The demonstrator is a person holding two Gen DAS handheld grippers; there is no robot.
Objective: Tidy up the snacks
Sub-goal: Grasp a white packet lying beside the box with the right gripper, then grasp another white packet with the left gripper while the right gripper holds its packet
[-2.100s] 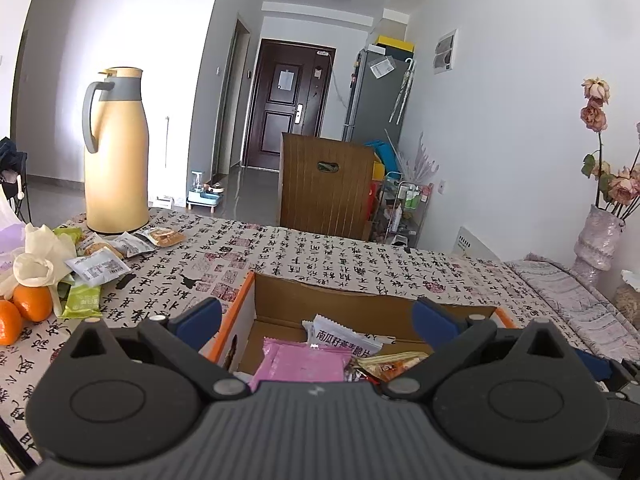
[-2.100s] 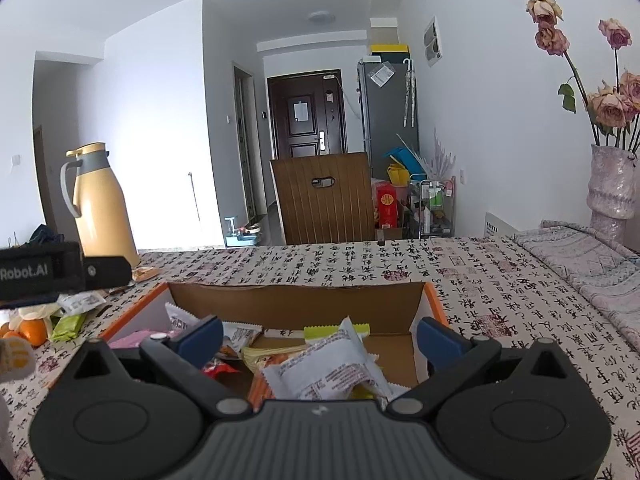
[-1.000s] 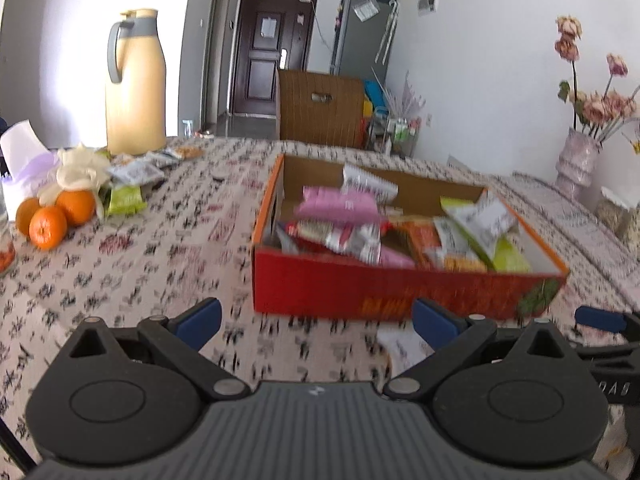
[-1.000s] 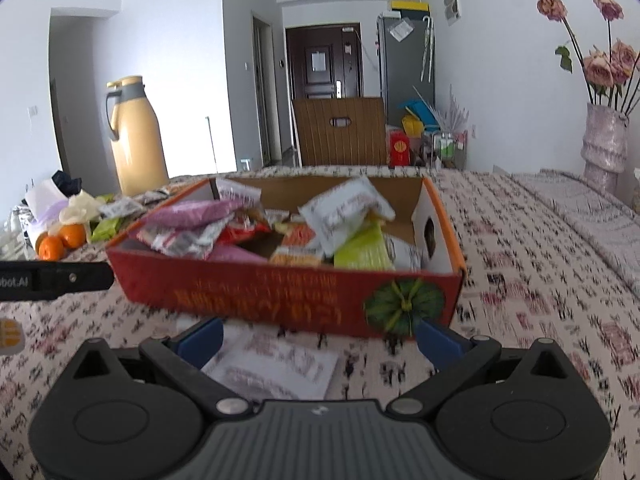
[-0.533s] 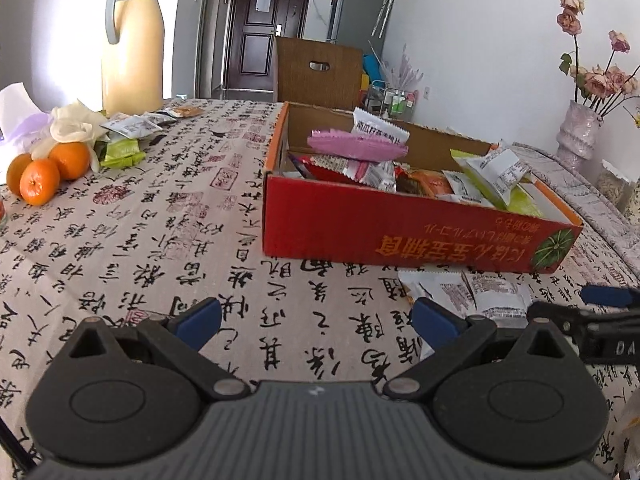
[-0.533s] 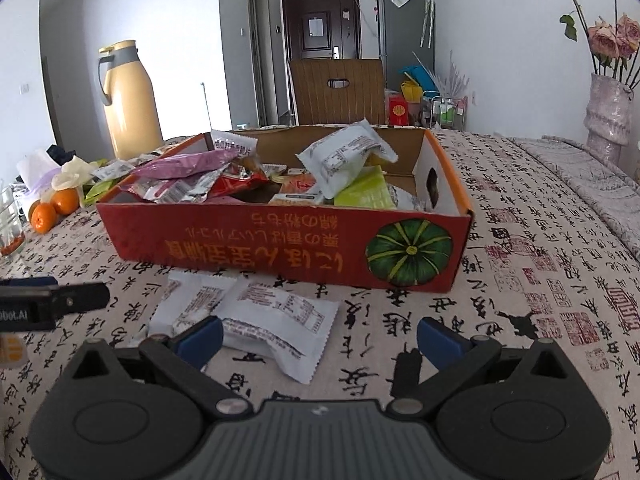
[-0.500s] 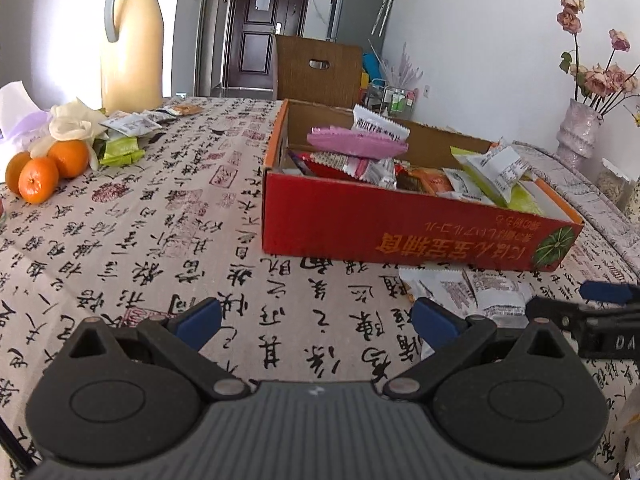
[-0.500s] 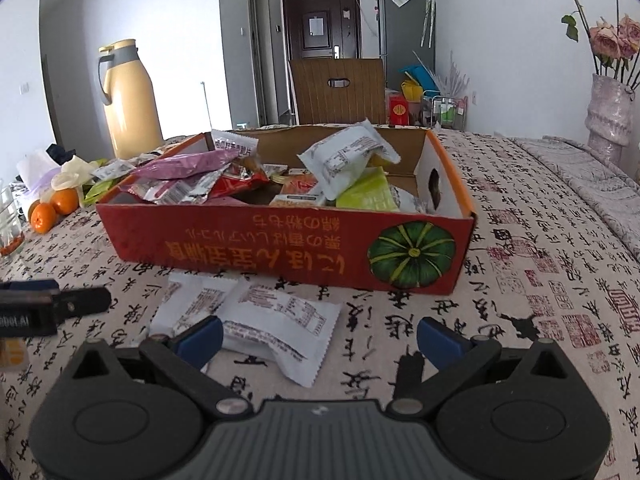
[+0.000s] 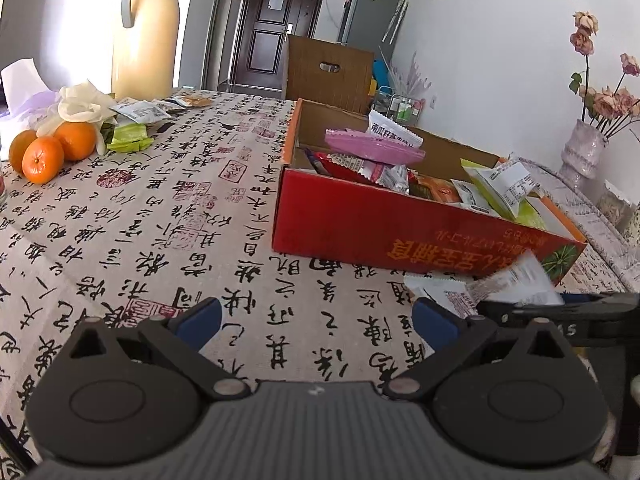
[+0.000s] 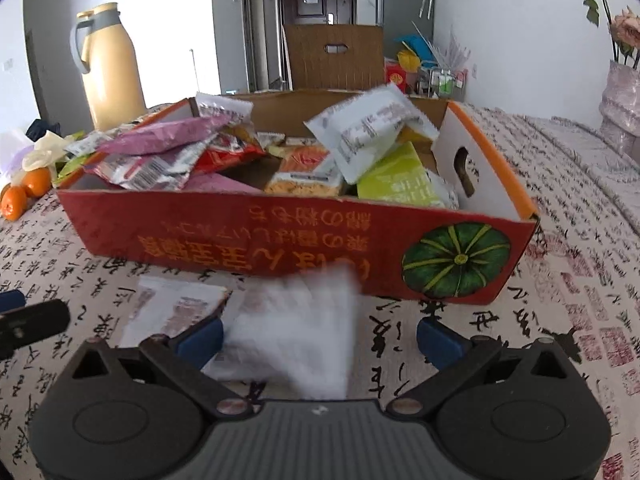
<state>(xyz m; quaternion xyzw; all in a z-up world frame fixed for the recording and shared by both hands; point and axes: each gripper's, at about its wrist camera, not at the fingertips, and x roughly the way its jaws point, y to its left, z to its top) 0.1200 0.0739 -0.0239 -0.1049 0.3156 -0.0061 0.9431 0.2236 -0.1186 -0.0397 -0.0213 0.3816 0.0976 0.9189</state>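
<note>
White snack packet (image 10: 296,332) lies between the open right claw (image 10: 320,338) fingers.

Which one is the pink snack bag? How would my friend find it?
Look at the big red box on the table. At its left end, on top of the pile, lies the pink bag, long and flat. The packets beside it are silver, red or white, so it is the only pink one on top.

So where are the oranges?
The oranges sit far left on the table in the left wrist view, beside a green snack packet, in front of the yellow jug.
</note>
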